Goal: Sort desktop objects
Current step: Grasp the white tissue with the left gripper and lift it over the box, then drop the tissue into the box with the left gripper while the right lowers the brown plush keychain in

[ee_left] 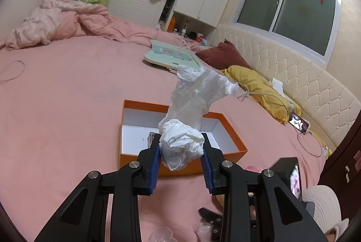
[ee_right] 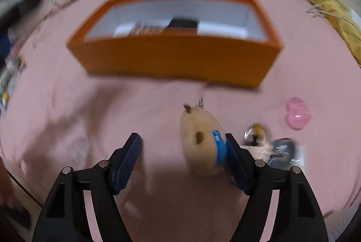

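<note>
Left gripper (ee_left: 181, 147) pinching crumpled white tissue (ee_left: 191, 111), blue pads (ee_left: 155, 165) pressed on the wad from both sides; the tissue's loose end trails up toward 1 o'clock, lifted off the pink bed sheet (ee_left: 67, 95) and hanging over the near part of the orange box (ee_left: 126, 129). Box is open-topped with a white inside, sitting on the bed at 12 o'clock from the gripper; a small dark item lies in it, too hidden to identify. Beyond the box at 12 o'clock, a mint-green board (ee_left: 171, 57), a maroon pillow (ee_left: 223, 53) and a yellow pillow (ee_left: 255, 86) at 1 to 2 o'clock, and a lit phone (ee_left: 299, 124) at 3 o'clock near the padded headboard (ee_left: 304, 81). Right wrist view is motion-blurred. Right gripper (ee_right: 183, 147) spread wide, nothing clamped; a tan plush toy (ee_right: 200, 142) with a blue band lies on the sheet between the fingers, against the right finger, clear of the left one. Orange box (ee_right: 176, 59) at 12 o'clock from this gripper, well apart from the plush. A pink heart-shaped piece (ee_right: 297, 113) at 2 o'clock on the sheet, and a small clear-and-orange trinket (ee_right: 256, 132) just right of the right finger; the dark thing next to it is too blurred to identify.
</note>
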### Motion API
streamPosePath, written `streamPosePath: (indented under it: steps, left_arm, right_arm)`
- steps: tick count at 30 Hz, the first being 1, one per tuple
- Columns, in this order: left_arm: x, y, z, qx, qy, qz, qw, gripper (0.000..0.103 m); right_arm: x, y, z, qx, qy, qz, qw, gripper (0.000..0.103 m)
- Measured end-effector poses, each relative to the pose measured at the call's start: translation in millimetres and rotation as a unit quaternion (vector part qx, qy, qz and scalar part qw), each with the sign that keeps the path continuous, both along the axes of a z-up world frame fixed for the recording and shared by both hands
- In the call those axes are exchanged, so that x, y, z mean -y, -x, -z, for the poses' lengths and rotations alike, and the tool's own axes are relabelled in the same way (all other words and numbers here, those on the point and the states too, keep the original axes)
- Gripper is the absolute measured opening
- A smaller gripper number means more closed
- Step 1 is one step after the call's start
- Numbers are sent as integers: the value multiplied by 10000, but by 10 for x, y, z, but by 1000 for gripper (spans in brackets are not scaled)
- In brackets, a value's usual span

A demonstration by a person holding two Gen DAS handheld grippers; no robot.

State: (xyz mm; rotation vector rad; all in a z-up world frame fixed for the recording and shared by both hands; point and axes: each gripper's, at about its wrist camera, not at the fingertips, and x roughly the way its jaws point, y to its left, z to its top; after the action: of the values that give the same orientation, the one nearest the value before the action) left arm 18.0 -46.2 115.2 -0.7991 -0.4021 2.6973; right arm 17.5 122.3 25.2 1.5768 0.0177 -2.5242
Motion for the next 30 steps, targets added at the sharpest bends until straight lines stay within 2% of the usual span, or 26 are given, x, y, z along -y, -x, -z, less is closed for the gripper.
streamPosePath:
  steps: [3,4,5,8,15,19,22,26,30]
  left_arm:
    - [-3,7,17,41,-30,-19,10000,31]
    - [-19,2,18,44,-40,-20,10000,31]
    - [-20,1,16,41,-52,-18,10000,31]
    - [-17,-4,8,26,-73,-17,10000,31]
    - [-45,111,-21,82,1,25,10000,31]
    - [-84,368,-42,137,10,144,9998,31]
    - [-156,613,-14,162,183,258,9994,31]
    - [-210,837,136,345,291,332,9984,31]
    - [-221,865,208,473,249,385,9978,31]
  right_arm:
    - [-100,-61,-16,-163,167,217,9995,52]
    - [-154,-63,-30,-166,302,297,9990,40]
    - [-214,-62,-46,-162,476,370,9980,39]
    - [-379,-69,-103,-204,952,550,9937,39]
    - [-481,-129,-386,-689,1524,539,9844,39]
    - [-489,25,-635,-959,1594,428,9816,39]
    - [-472,286,-757,-1088,1481,388,9822,39]
    - [-467,624,-797,-1219,1227,386,9842,39]
    - [-498,761,-681,-1241,1142,434,9847,39]
